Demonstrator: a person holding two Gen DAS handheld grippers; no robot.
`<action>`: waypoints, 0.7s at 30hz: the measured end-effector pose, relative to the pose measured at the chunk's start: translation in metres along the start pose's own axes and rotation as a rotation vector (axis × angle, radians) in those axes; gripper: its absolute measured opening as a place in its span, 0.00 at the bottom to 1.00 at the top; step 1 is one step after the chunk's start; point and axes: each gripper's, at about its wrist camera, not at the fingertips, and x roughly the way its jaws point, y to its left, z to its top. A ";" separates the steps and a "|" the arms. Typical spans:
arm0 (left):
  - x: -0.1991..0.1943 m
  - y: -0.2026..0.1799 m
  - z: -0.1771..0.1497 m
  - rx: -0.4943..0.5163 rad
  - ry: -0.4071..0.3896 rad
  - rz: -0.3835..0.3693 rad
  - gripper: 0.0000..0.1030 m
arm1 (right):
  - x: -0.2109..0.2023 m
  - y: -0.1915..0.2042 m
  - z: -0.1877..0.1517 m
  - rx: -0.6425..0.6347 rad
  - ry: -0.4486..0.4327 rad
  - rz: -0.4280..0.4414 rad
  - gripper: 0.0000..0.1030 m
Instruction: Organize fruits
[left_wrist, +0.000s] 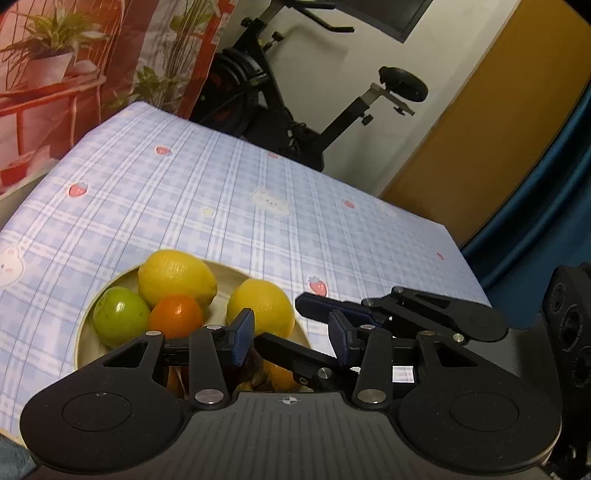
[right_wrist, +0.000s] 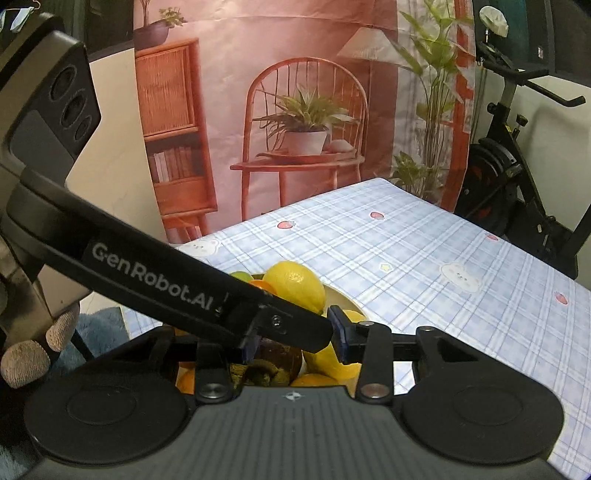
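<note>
Where the checked cloth (left_wrist: 258, 192) fills mid-frame, a round pale bowl (left_wrist: 83, 332) at lower left carries two glossy lemons (left_wrist: 175, 277), one green fruit (left_wrist: 120, 314), one orange (left_wrist: 177, 315). Left gripper (left_wrist: 291, 336) and right gripper (right_wrist: 295, 341) hover over it, jaws narrowly parted; whether either grips anything, I cannot tell.

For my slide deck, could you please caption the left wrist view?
Left gripper poised over a plate of lemons, a green fruit and an orange on a checked tablecloth.
</note>
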 end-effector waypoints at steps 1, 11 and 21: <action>-0.001 0.000 -0.001 0.000 -0.005 -0.002 0.45 | 0.001 -0.003 -0.001 0.006 0.003 -0.004 0.40; 0.000 -0.008 -0.001 -0.008 -0.055 0.005 0.45 | -0.049 -0.056 -0.032 0.111 -0.027 -0.160 0.40; 0.037 -0.051 0.002 0.065 -0.009 -0.066 0.45 | -0.129 -0.121 -0.074 0.257 -0.039 -0.364 0.40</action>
